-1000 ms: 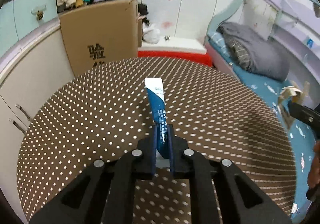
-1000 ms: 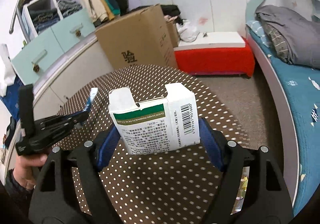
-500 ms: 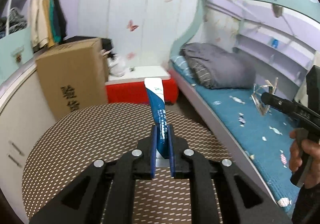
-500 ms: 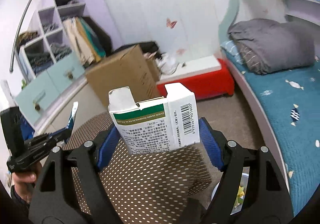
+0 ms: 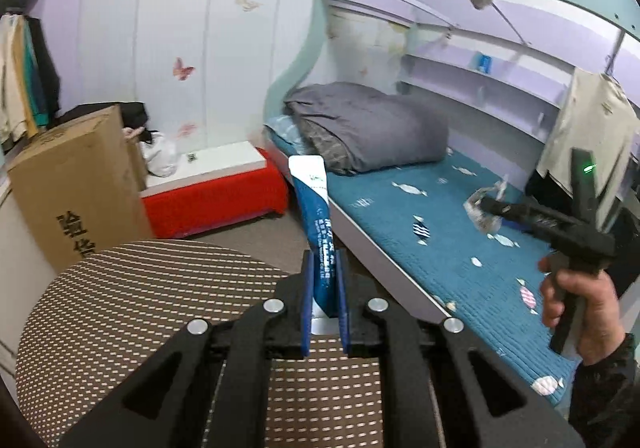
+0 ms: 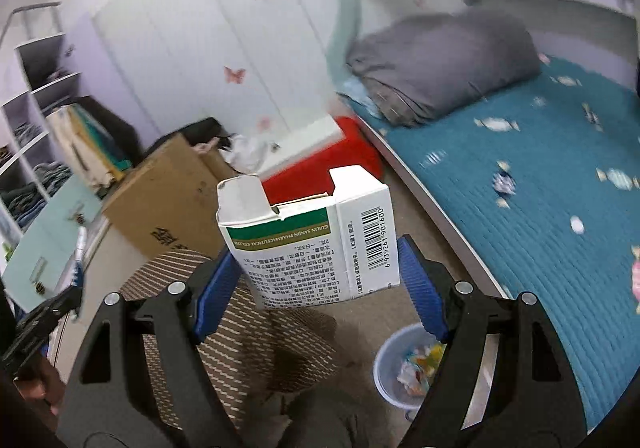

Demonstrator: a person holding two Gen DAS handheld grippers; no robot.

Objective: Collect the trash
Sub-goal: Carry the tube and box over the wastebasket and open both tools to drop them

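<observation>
Blue-and-white tube [image 5: 318, 224], squeezed flat, stands up out of the left gripper [image 5: 325, 298], whose blue-padded fingers [image 5: 306, 308] are clamped on its lower end; it is held in the air above the far edge of the round table [image 5: 132, 288] with the brown dotted cover. White carton [image 6: 316, 232] with a green band and a barcode, top flaps torn open, sits tilted between the wide-set fingers [image 6: 420, 284] of the right gripper [image 6: 320, 288], pressed from both sides and held off the floor. Below it, on the grey-brown floor beside the bed edge, a pale blue bin [image 6: 408, 368] with crumpled coloured wrappers inside. A crumpled scrap [image 6: 503, 182] lies on the teal bedspread [image 6: 540, 208], well apart from the bin. From the left camera the right gripper's tip carries something pale and blurred; cannot tell its shape there. Grey folded quilt [image 5: 368, 124] at the bed's head end. Cardboard box [image 5: 76, 192] stands beyond the table, against the red bench [image 5: 216, 200].
</observation>
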